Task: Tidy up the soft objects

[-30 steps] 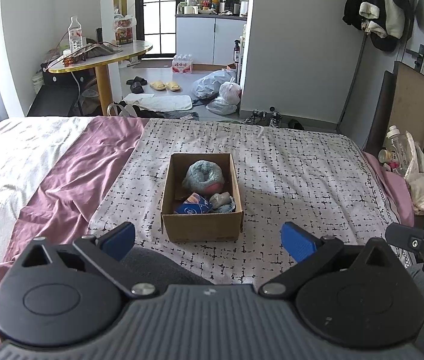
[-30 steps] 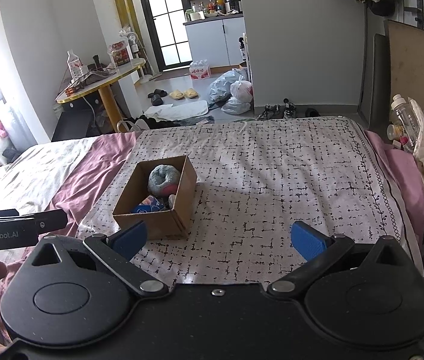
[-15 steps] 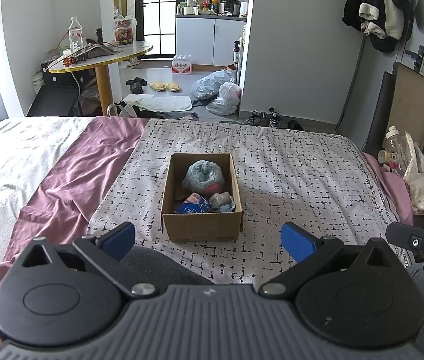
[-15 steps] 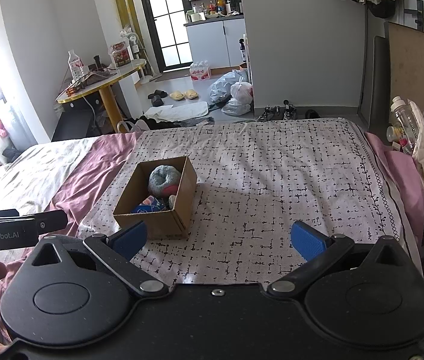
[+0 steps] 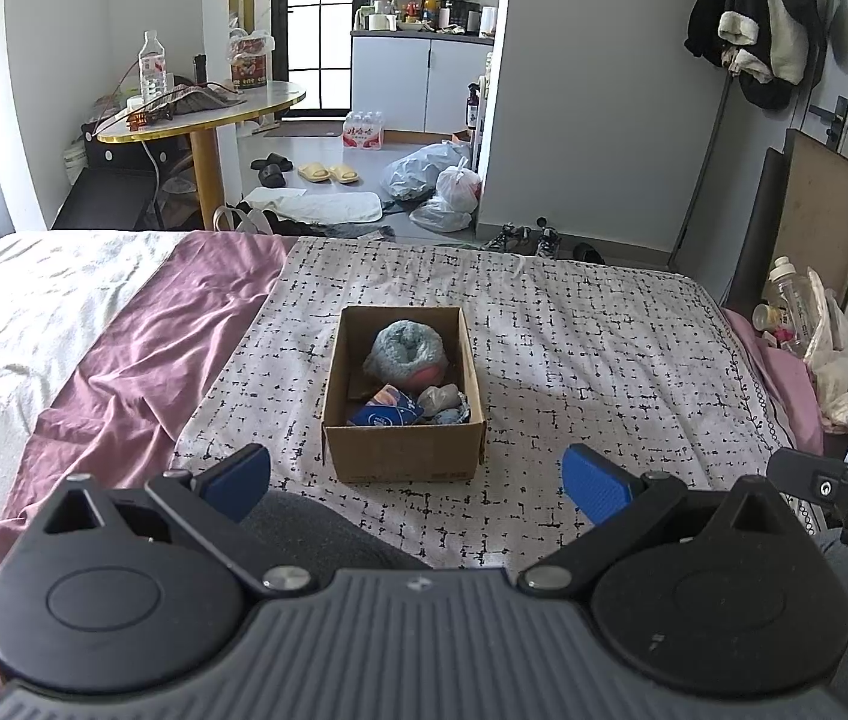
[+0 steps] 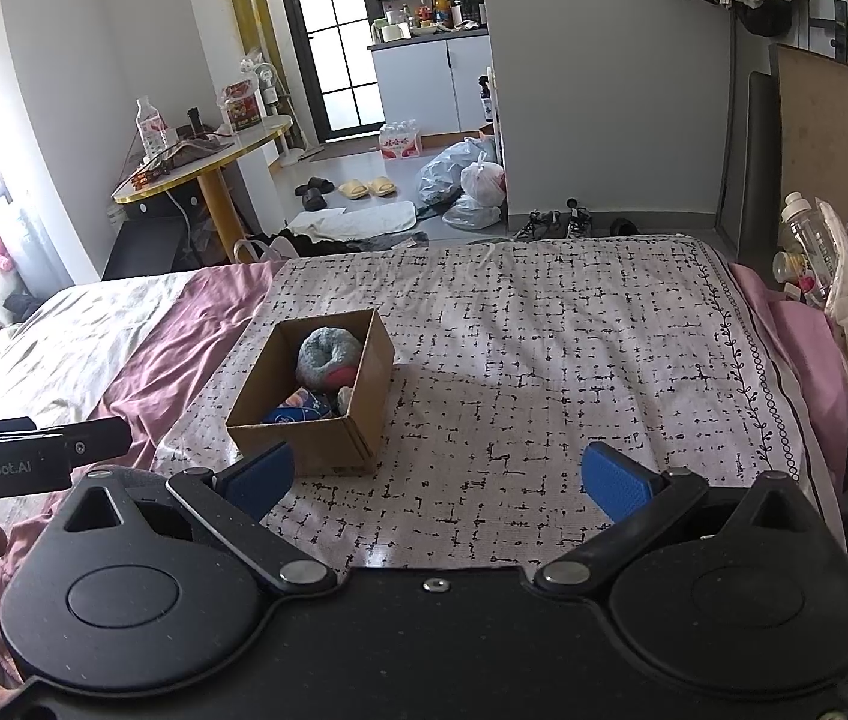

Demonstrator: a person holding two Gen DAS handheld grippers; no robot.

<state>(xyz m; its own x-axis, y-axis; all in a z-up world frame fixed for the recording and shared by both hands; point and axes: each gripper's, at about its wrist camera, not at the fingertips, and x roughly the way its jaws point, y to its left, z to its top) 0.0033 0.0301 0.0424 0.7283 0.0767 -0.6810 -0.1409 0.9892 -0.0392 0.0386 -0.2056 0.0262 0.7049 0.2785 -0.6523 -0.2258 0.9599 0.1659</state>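
Note:
An open cardboard box [image 5: 402, 456] [image 6: 309, 441] stands on the patterned bedspread [image 5: 574, 360] in the middle of the bed. Inside lie a rolled grey-blue and pink sock bundle [image 5: 405, 348] [image 6: 327, 354], a blue packet [image 5: 384, 411] and small grey soft items [image 5: 442, 399]. My left gripper [image 5: 417, 483] is open and empty, held back just short of the box's near side. My right gripper [image 6: 436, 480] is open and empty, to the right of the box and nearer than it.
A mauve sheet [image 5: 141, 354] and a pale blanket [image 5: 21, 312] cover the bed's left side. Bottles and bags [image 5: 808, 324] crowd the right bedside. Beyond the bed foot are a round table [image 5: 201, 114], shoes and plastic bags [image 5: 442, 180] on the floor.

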